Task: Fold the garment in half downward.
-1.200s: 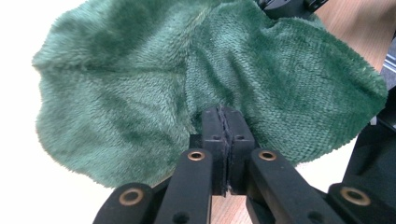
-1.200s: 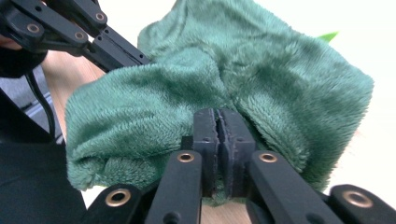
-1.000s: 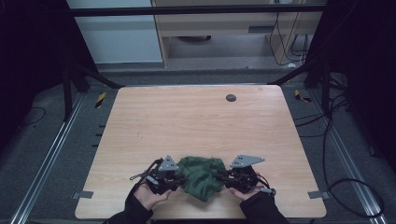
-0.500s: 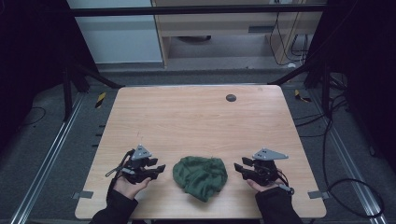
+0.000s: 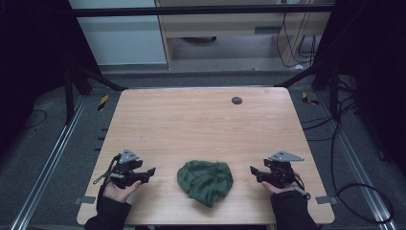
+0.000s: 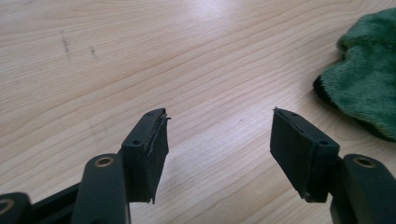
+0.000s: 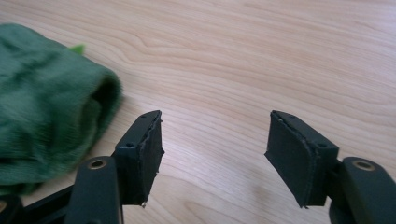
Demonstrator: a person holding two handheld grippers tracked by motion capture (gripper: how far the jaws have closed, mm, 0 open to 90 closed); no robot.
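A: From the high view, where do your tools sit?

B: Your left tongs are at about 8 o'clock on the desk, held in your left hand. Your right tongs are at about 4 o'clock, in your right hand. Both point inward toward the green cloth, which lies bunched at 6 o'clock near the front edge, between the two tools and apart from each. A small dark round spot sits on the desk near 12 o'clock, toward the far edge.

A: And your left gripper view?

B: Your left tongs stand wide, with bare wood grain between the black pads and nothing gripped. The cloth lies at 2 o'clock, at the right edge, clear of the right-hand pad.

A: Your right gripper view?

B: Your right tongs are also spread wide and hold nothing. The cloth lies at 9 to 10 o'clock, its rolled edge near the left-hand pad; whether the two touch, you cannot tell. A small bright green tip pokes out at the cloth's top edge.
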